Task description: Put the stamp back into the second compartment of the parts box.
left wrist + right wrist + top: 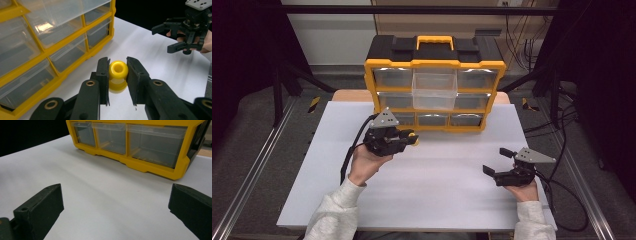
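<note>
Two left gripper [118, 72] jaws clamping yellow spool [118, 76]

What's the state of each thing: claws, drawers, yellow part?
Left claw: shut on yellow part, held above the table.
Right claw: open, holding nothing.
Top middle drawer: pulled out.
Other drawers: closed.
Organizer: upright at the table's far edge.

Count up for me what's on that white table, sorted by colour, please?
Yellow-and-black: 1, the drawer cabinet
Yellow: 1, the small spool pinched in the left claw
Black: 2, the left claw and the right claw, open
Total: 4
</note>
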Tool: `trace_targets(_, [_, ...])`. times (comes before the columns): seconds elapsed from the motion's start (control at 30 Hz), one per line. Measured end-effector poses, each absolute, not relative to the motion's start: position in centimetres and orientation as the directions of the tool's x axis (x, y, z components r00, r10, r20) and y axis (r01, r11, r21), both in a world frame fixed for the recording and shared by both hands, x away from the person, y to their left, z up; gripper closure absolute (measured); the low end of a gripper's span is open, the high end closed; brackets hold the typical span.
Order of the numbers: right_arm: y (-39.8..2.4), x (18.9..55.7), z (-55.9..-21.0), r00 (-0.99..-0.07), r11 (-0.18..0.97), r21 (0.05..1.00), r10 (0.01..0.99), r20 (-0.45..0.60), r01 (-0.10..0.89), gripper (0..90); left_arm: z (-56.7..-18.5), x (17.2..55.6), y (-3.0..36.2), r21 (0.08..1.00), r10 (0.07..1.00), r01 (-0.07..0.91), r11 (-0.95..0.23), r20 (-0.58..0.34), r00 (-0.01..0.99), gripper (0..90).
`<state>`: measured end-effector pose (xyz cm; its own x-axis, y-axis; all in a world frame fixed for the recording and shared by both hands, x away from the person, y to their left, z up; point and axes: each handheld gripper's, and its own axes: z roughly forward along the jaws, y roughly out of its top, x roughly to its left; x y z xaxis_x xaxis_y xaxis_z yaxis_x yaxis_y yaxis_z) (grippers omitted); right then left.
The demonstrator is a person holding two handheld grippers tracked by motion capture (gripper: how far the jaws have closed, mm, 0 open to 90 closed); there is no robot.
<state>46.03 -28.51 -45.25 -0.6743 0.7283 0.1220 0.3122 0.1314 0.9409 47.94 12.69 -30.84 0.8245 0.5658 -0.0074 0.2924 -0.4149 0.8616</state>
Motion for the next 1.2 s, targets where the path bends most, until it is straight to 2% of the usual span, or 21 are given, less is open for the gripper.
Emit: trace_targets(1.2, [-28.6, 46.0, -45.2, -0.674, 0.128, 0.943, 0.728, 0.121, 0.308, 0.3, -24.8, 47.3, 11.3, 0.869, 0.541, 0.202, -0.452, 0.088, 0.836, 72.2])
